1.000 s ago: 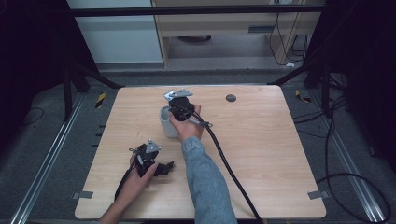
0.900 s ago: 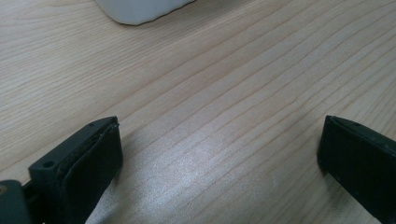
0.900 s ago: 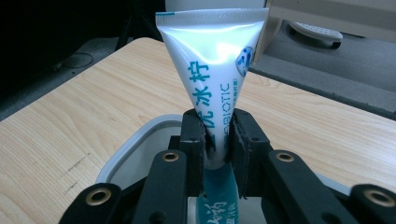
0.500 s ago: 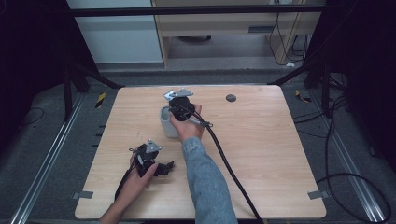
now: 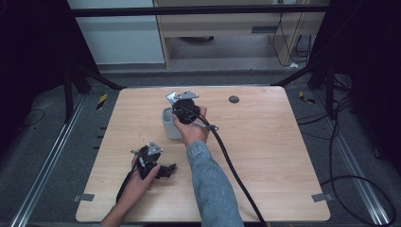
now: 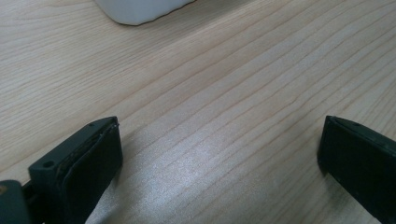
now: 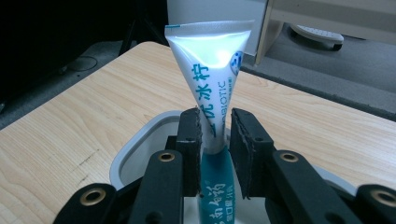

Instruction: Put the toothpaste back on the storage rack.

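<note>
A white and teal toothpaste tube [image 7: 210, 70] stands upright, crimped end up, in a white cup [image 7: 135, 144]. My right gripper [image 7: 215, 126] is shut on the tube's lower half, right above the cup's mouth. In the high view the right gripper [image 5: 182, 111] hangs over the cup [image 5: 168, 126] at the table's middle back, and it hides the tube. My left gripper [image 5: 163, 169] rests low near the front left, held in a hand. Its jaws stand wide open [image 6: 219, 154] over bare wood, with the cup's base [image 6: 140, 9] some way ahead.
The wooden table [image 5: 274, 156] carries a small dark disc [image 5: 233, 99] at the back right. A thick black cable [image 5: 231, 165] trails from the right gripper toward the front edge. Dark frame legs and floor cables surround the table.
</note>
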`<state>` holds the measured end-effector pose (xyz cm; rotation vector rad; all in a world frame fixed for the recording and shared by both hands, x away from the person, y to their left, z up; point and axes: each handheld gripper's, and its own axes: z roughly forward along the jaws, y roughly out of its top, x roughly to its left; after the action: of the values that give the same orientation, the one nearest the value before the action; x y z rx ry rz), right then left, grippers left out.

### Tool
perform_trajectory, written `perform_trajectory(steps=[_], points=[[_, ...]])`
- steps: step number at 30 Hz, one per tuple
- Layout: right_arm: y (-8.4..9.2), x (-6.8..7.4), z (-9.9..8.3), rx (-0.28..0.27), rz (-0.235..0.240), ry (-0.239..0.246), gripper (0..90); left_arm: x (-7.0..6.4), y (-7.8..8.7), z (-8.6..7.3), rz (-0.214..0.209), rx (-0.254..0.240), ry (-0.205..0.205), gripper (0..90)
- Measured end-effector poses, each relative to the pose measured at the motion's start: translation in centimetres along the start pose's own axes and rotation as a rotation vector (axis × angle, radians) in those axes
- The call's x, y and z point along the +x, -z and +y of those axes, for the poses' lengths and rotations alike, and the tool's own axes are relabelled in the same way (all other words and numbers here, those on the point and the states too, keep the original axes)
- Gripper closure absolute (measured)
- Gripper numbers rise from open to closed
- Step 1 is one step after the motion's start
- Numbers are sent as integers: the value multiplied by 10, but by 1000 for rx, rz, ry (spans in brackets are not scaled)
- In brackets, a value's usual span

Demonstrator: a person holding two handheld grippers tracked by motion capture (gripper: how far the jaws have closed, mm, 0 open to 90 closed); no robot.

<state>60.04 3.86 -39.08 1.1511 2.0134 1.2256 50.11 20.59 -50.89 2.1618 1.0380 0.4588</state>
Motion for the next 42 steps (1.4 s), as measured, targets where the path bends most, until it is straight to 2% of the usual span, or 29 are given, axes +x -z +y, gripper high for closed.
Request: perform_trajectory(steps=[14, 18, 26, 36, 42], points=[[20, -10, 6, 20, -8, 14, 721, 0, 0, 0, -1, 0, -1, 0], [29, -16, 7, 25, -8, 28, 714, 0, 0, 0, 0, 0, -1, 0], [53, -27, 12, 32, 17, 19, 662, 0, 0, 0, 1, 0, 0, 0], [75, -38, 15, 38, 32, 19, 525, 0, -1, 1, 2, -1, 2, 0], [82, -45, 13, 37, 34, 2, 374, 0, -1, 1, 2, -1, 2, 0]])
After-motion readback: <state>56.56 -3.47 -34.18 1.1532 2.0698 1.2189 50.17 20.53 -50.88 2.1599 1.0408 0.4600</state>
